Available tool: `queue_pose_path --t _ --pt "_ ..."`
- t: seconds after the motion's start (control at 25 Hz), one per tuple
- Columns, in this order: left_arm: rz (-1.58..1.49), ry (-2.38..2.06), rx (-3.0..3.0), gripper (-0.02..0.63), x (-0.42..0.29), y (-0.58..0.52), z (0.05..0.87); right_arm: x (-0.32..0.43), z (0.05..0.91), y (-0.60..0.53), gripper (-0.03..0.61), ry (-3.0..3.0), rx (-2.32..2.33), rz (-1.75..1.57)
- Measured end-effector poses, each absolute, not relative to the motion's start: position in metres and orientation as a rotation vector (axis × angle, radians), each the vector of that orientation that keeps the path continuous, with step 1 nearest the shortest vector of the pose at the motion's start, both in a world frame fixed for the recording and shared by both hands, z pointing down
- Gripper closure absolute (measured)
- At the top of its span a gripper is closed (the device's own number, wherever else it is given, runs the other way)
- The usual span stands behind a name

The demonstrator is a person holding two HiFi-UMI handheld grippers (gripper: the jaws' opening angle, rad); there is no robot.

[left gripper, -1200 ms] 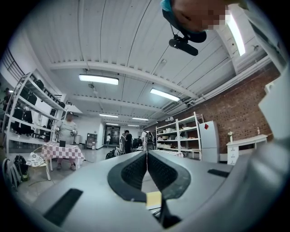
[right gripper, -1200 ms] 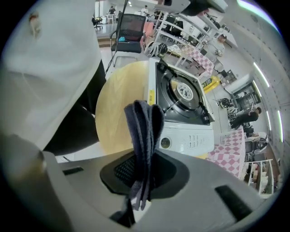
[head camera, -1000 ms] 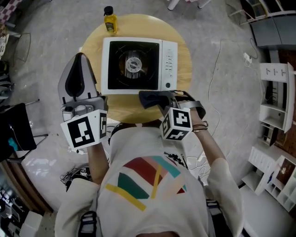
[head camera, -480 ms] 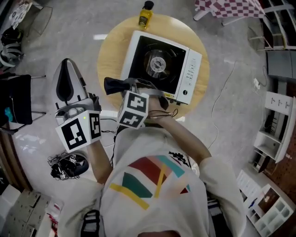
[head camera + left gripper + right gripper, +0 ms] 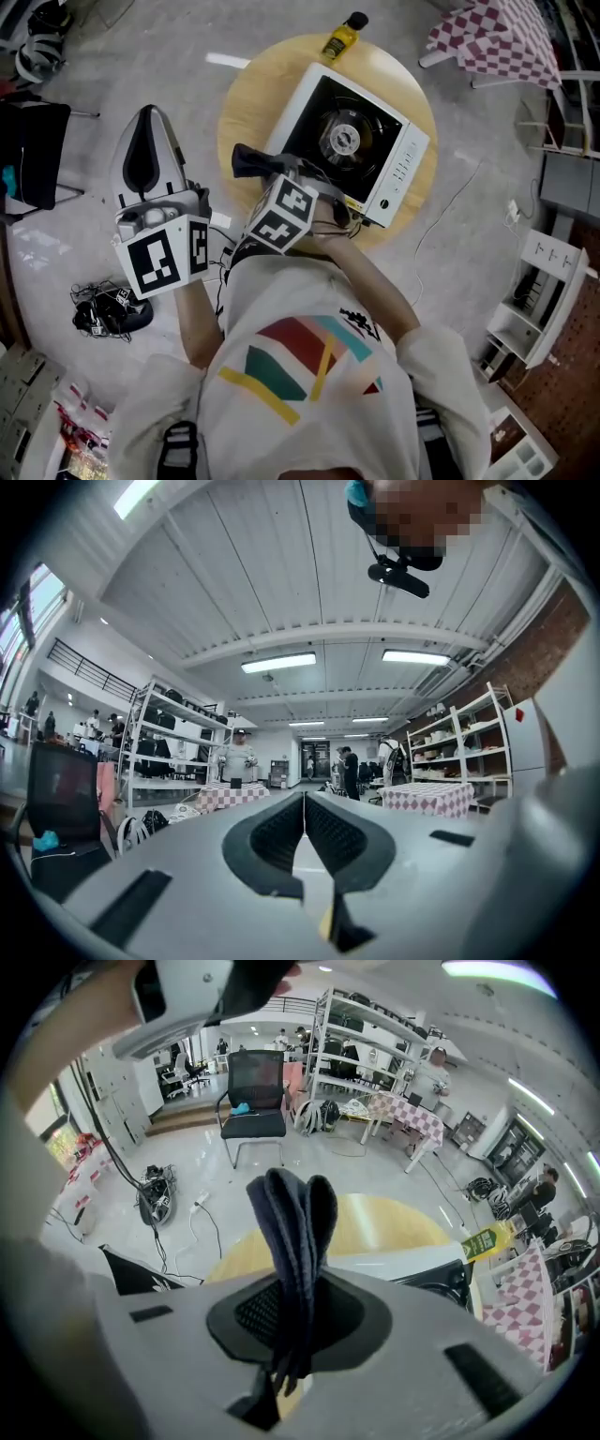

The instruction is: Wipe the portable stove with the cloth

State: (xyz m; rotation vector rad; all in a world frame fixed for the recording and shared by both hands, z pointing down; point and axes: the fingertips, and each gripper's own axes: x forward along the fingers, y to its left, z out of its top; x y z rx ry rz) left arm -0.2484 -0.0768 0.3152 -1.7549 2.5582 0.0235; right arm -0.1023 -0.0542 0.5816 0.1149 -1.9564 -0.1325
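A white portable stove [image 5: 352, 145] with a black burner top sits turned at an angle on a round wooden table [image 5: 248, 98]. My right gripper [image 5: 267, 167] is shut on a dark folded cloth [image 5: 246, 159], held over the table just left of the stove's near corner. In the right gripper view the cloth [image 5: 293, 1232] stands up between the jaws, with the stove [image 5: 441, 1279] to the right behind it. My left gripper [image 5: 150, 159] hangs off the table to the left, jaws closed together [image 5: 304, 808] and nothing in them, pointing up at the room.
A yellow bottle [image 5: 342, 36] stands at the table's far edge. A checkered table [image 5: 487, 37] is at the upper right, white shelving [image 5: 539, 300] at the right. A black chair [image 5: 33, 141] and cables [image 5: 103, 309] are on the floor at left.
The head view has swung, so the table and stove now sit further right and more rotated. My right gripper with the cloth stays near the stove's left side; the left gripper barely moved.
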Motion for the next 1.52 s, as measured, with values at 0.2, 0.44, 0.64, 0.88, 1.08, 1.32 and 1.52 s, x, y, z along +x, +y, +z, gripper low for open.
queue_pose_path --t 0.2,0.44,0.64,0.88,1.08,1.32,1.52 --pt "0.036 2.519 -1.804 0.607 -0.239 -0.09 0.312 -0.075 0.58 -0.054 0.543 -1.939 0.137 -0.102" --pt "0.043 2.434 -1.913 0.607 -0.214 -0.115 0.311 -0.025 0.581 -0.056 0.543 -1.906 0.201 -0.044" --pt "0.042 2.356 -2.001 0.607 -0.188 -0.137 0.311 0.023 0.585 -0.058 0.543 -1.856 0.242 -0.026" --pt "0.044 2.278 -2.093 0.607 -0.16 -0.155 0.313 0.096 0.591 -0.058 0.543 -1.772 0.292 -0.005" --pt "0.048 2.222 -2.144 0.607 -0.14 -0.166 0.311 0.132 0.59 -0.056 0.543 -1.731 0.314 -0.003" --pt "0.042 2.193 -2.166 0.607 -0.125 -0.171 0.31 0.164 0.59 -0.055 0.543 -1.684 0.322 -0.01" --pt "0.042 2.209 -2.153 0.607 -0.127 -0.171 0.31 0.178 0.592 -0.056 0.543 -1.675 0.335 0.02"
